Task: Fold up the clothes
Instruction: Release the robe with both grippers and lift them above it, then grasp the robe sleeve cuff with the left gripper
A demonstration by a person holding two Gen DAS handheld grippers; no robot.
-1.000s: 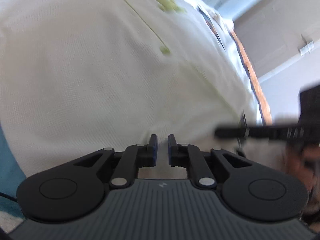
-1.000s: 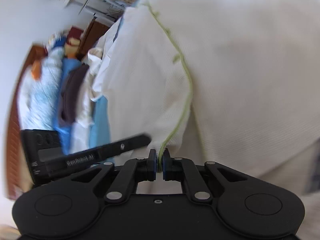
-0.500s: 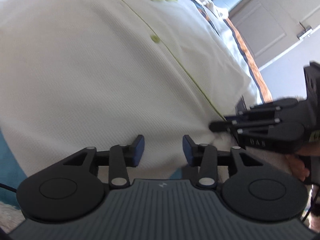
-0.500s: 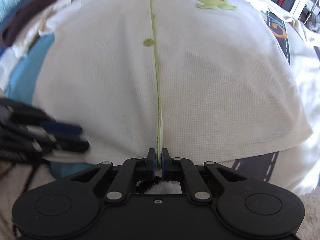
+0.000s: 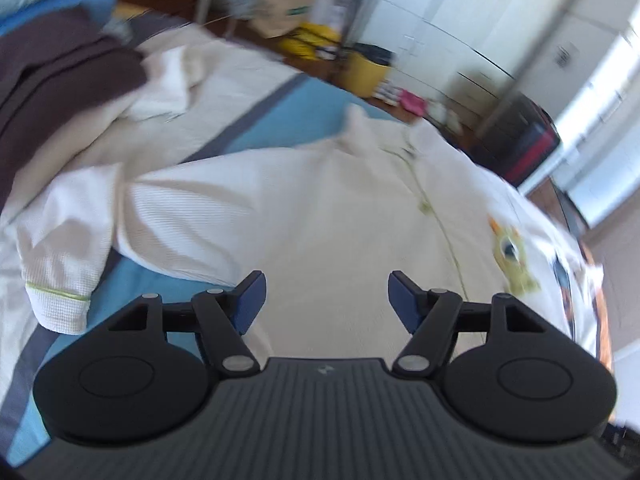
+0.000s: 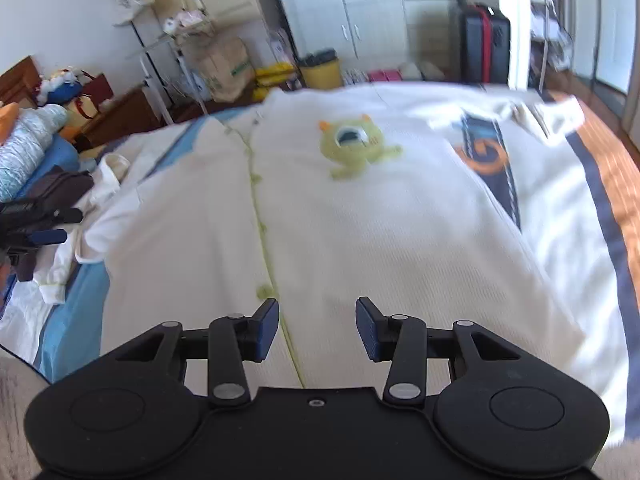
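Observation:
A cream waffle-knit shirt [image 6: 360, 232] with a lime button placket [image 6: 260, 232] and a green monster patch [image 6: 354, 142] lies spread flat on the bed. Its left sleeve with a lime-trimmed cuff [image 5: 60, 296] shows in the left wrist view, where the shirt body [image 5: 312, 216] fills the middle. My left gripper [image 5: 323, 300] is open and empty just above the shirt near its left side. My right gripper [image 6: 317, 326] is open and empty above the shirt's lower hem, just right of the placket. The left gripper also shows at the far left of the right wrist view [image 6: 36, 232].
The bedsheet [image 6: 592, 240] has blue and orange stripes. A pile of clothes, dark brown [image 5: 52, 88] and cream [image 5: 168, 76], lies at the left. A dresser, yellow bin [image 6: 322, 68] and dark suitcase [image 6: 486, 48] stand beyond the bed's far edge.
Both grippers let go of the shirt's hem and opened wide. The shirt now lies flat. Both grippers lifted back, the left one swinging toward the left sleeve.

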